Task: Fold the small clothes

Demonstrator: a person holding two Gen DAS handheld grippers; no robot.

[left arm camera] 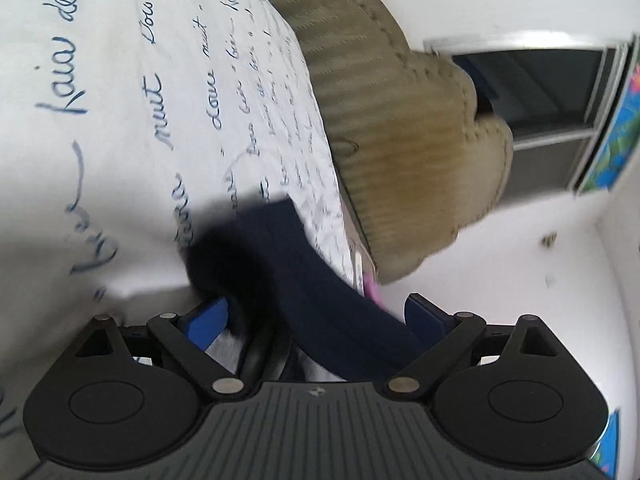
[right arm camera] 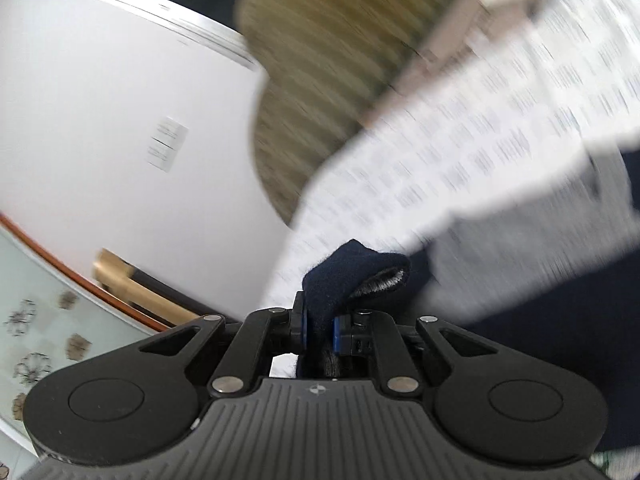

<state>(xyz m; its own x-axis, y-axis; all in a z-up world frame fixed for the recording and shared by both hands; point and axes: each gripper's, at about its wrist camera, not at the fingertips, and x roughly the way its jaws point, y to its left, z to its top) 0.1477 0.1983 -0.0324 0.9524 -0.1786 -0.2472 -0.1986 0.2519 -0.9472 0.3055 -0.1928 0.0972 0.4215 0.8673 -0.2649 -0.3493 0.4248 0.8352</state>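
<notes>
A dark navy garment (left arm camera: 304, 276) lies on a white bedsheet with blue handwriting print (left arm camera: 132, 92). In the left wrist view my left gripper (left arm camera: 316, 316) is open, its blue pads (left arm camera: 208, 316) wide apart on either side of a band of the navy cloth. In the right wrist view my right gripper (right arm camera: 320, 332) is shut on a bunched corner of the navy garment (right arm camera: 352, 272), which shows a grey inner lining. The view is blurred by motion. More navy and grey cloth (right arm camera: 560, 280) lies to the right.
A tufted olive-beige headboard (left arm camera: 384, 120) stands along the bed's far edge and also shows in the right wrist view (right arm camera: 320, 80). White walls (right arm camera: 120, 120), a dark window (left arm camera: 540, 80), a wooden chair leg (right arm camera: 132, 284) and a floral tiled floor (right arm camera: 36, 340) lie beyond.
</notes>
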